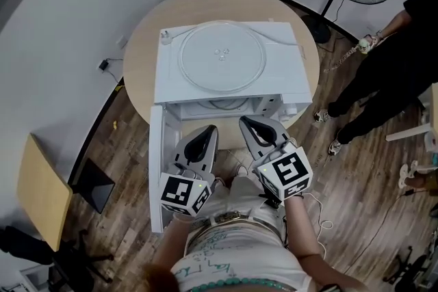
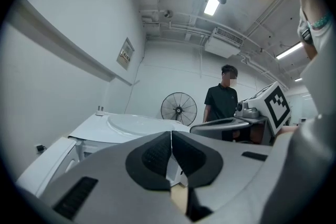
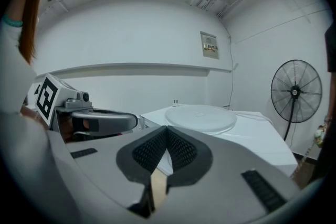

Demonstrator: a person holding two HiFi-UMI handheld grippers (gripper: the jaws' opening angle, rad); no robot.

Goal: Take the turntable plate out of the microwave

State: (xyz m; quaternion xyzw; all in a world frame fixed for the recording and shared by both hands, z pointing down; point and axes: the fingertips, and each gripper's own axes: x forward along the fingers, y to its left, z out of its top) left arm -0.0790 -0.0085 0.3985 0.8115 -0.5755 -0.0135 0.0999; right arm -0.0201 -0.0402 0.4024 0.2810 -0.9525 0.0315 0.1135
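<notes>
No word, brand or number can be read here. A small wall notice (image 3: 210,45) carries lines of print too small to make out, and the green scrawl on the person's white shirt (image 1: 219,260) is just as unreadable. The left marker cube (image 1: 183,191) and the right marker cube (image 1: 291,174) bear only black-and-white square code patterns, not lettering.

The microwave (image 1: 171,72) is white and the turntable plate (image 1: 222,56) clear, colourless glass. The tabletop (image 1: 140,58) is pale tan, the floor (image 1: 369,174) dark brown planks. The left gripper (image 1: 209,130) and right gripper (image 1: 246,122) are grey with black pads, and their cubes (image 1: 289,173) carry black-and-white square markers.
</notes>
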